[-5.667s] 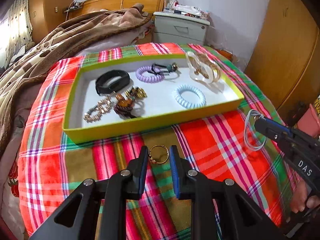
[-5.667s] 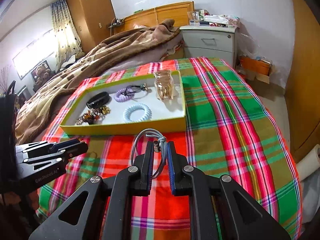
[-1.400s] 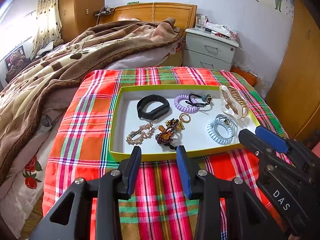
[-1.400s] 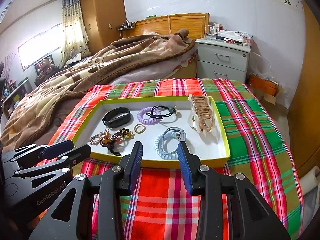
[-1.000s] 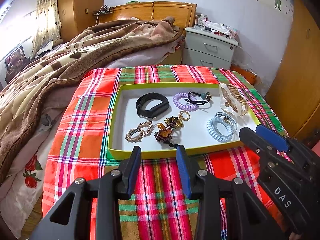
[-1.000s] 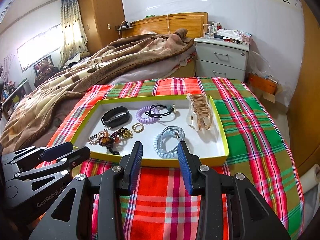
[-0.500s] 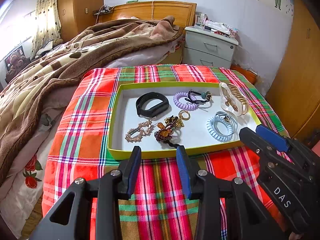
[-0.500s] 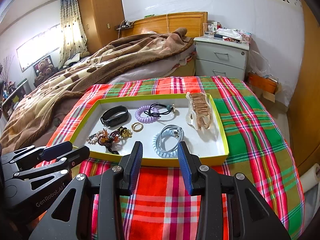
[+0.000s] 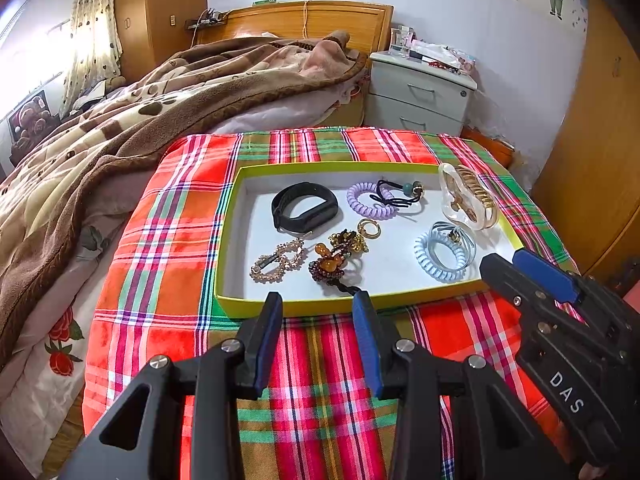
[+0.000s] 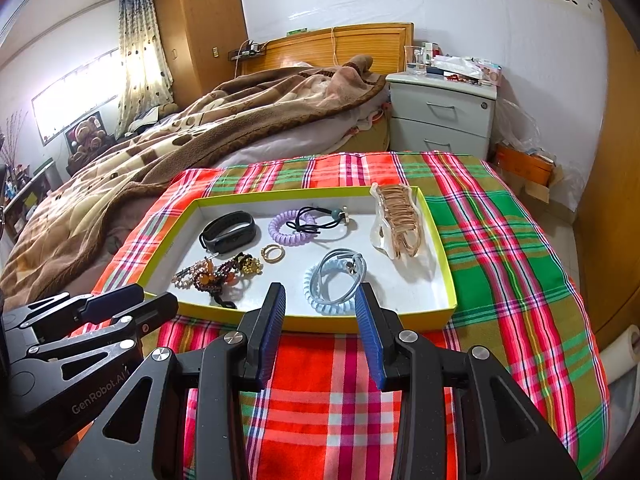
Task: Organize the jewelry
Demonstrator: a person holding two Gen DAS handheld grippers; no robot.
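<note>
Left wrist view. My left tongs [image 9: 316, 300] hang over the red-and-green plaid cloth [image 9: 160, 248], jaws spread wide, nothing between them. Just past the fingertips sits the shallow yellow-green tray with a white floor [image 9: 228, 264]. All the jewelry lies inside it. Straight ahead of the fingertips: a dark beaded ornament with amber stones [image 9: 330, 262], and left of it a gold rhinestone hair clip [image 9: 276, 260]. Beyond those, a small gold ring [image 9: 369, 227] and a black wristband [image 9: 304, 206]. Farther back, a purple spiral hair tie [image 9: 370, 204] touches a black elastic with a teal bead [image 9: 400, 194]. Ahead and right: a pale blue spiral hair tie [image 9: 440, 258] with a grey-blue elastic loop [image 9: 454, 240] lying on it. At the far right corner, a clear-and-gold claw clip [image 9: 468, 200]. My right tongs [image 9: 532, 276] enter from the right, tips over the tray's near right corner.

Right wrist view. My right tongs [image 10: 320, 300] are wide open too, empty, poised just short of the tray's near wall [image 10: 360, 322]. Directly ahead between the jaws lies the pale blue spiral tie [image 10: 320, 284] with the loop [image 10: 344, 272] across it. The claw clip [image 10: 400, 220] stands ahead and right. The wristband [image 10: 228, 232], gold ring [image 10: 273, 253] and beaded ornament [image 10: 220, 276] lie ahead and left. My left tongs [image 10: 136, 300] sit to the left, by the tray's near left corner.
</note>
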